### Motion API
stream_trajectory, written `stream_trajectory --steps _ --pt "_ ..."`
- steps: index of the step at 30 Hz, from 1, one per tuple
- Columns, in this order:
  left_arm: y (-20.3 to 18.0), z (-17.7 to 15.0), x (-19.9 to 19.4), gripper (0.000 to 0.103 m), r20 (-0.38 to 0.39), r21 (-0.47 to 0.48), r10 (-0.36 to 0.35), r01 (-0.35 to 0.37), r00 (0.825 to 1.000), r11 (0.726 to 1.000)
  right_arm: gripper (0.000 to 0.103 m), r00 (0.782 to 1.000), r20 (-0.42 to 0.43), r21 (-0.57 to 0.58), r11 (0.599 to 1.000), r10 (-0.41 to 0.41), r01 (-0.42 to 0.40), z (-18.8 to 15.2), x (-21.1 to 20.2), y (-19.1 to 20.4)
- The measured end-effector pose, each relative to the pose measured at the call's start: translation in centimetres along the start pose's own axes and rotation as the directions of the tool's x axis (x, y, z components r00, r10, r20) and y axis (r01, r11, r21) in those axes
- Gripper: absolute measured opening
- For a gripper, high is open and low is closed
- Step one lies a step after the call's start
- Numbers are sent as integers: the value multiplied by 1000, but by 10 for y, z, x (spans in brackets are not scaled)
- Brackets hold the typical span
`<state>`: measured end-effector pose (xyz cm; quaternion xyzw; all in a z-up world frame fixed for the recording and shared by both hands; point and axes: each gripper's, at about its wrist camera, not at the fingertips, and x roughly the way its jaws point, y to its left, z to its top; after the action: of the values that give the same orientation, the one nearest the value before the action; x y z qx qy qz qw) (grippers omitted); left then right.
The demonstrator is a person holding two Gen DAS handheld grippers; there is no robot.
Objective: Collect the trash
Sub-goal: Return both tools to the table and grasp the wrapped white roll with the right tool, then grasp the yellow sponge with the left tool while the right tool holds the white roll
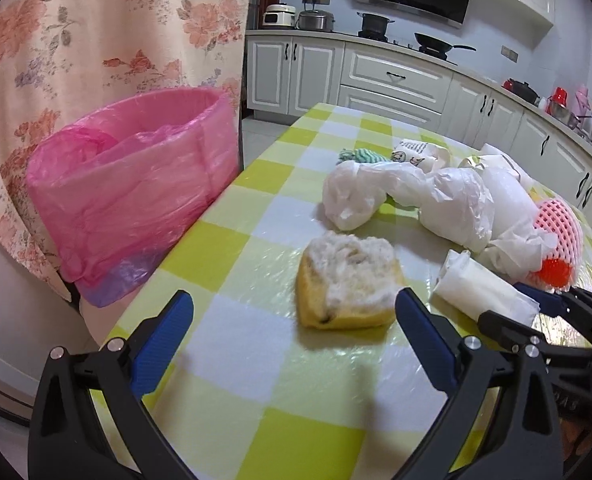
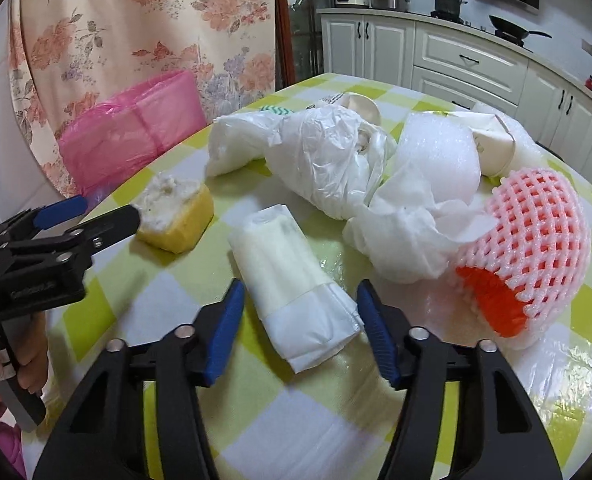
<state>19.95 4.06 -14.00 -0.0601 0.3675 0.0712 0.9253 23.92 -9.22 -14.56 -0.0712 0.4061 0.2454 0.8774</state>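
Observation:
A torn chunk of bread (image 1: 348,280) with a yellow crust lies on the checked tablecloth (image 1: 256,360), just ahead of my left gripper (image 1: 294,300). That gripper is open and the bread sits by its right fingertip. From the right wrist, the left gripper (image 2: 108,210) stands beside the bread (image 2: 176,216). My right gripper (image 2: 301,292) straddles a white roll of plastic bags (image 2: 292,280). Its blue pads stand close to the roll's sides and no squeeze shows. The pink-lined bin (image 1: 136,200) stands off the table's left edge.
Beyond lie a crumpled white plastic bag (image 2: 324,160), tissue (image 2: 408,232), a pink foam fruit net (image 2: 536,232), bubble wrap (image 2: 440,156) and a paper cup (image 2: 492,148). A floral cloth (image 1: 116,32) hangs behind the bin. A hand (image 2: 20,364) holds the left gripper's handle.

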Motion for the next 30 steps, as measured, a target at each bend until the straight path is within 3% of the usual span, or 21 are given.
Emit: stream_trajectory --steps 5,8,15,21,30 --pt "-18 8 8 97 -16 50 12 -11 1000 999 41 999 17 -17 999 -37 37 -5 -5 5" --pt "-25 11 17 90 -35 69 18 -15 999 998 35 998 29 9 999 -48 47 -8 -10 1" --pt "-34 9 31 63 -79 99 -8 16 997 995 35 998 47 71 997 -46 43 -13 -18 -10" --pt "-34 1 22 54 -49 127 -27 33 998 991 34 997 69 74 997 -35 30 -15 -23 -6" --pt "-24 -18 -11 53 13 130 -73 70 997 989 34 995 103 97 995 -18 8 -22 -36 -2"
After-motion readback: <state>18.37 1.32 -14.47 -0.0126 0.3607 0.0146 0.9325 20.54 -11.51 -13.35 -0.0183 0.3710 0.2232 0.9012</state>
